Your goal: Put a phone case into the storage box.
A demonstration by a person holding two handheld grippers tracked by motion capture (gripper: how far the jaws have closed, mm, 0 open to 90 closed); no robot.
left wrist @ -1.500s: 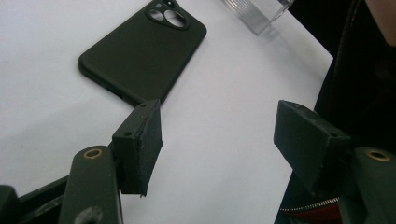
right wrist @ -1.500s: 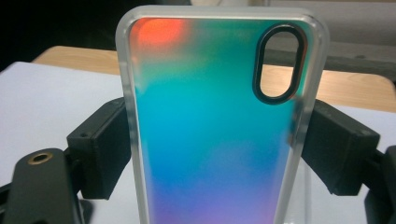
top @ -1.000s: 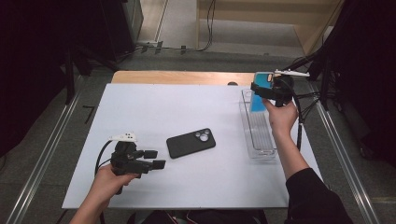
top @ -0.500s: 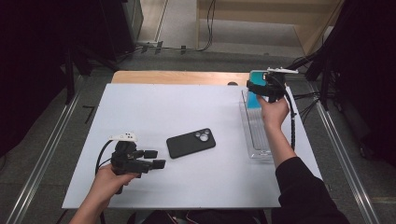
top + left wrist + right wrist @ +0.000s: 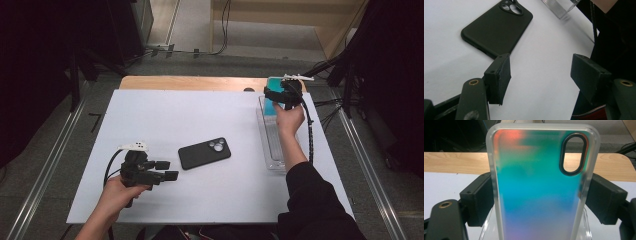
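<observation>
1. one iridescent translucent phone case (image 5: 537, 187) with a frosted rim and an oval black-edged camera cutout; its colours run from orange-red at the top through teal to violet lower down.
2. one black phone (image 5: 205, 153) with a round camera cluster, lying flat, back up, near the middle of the white table top (image 5: 200, 115).
3. one clear plastic tray (image 5: 272, 145), long and narrow, lying lengthwise along the table's right side.
4. two hand-held grippers: the left gripper (image 5: 167, 170) low at the near left of the table, the right gripper (image 5: 270, 95) over the far end of the tray.
5. the right gripper's jaws are clamped on the case's two long edges, one pad on each side. the case stands upright between them, cutout at the top, above the tray's far end.
6. the left gripper (image 5: 541, 77) has its jaws apart with nothing between them; they point toward the phone, which lies just beyond one pad.
7. hidden or unclear: the case's lower end is cut off at the bottom of the right gripper view, so whether it touches the tray cannot be told. in the high view the case is a small teal patch (image 5: 272, 107) partly behind the gripper. the phone's near corner sits behind a jaw in the left gripper view, and the tray's corner (image 5: 560, 7) is cropped there.
</observation>
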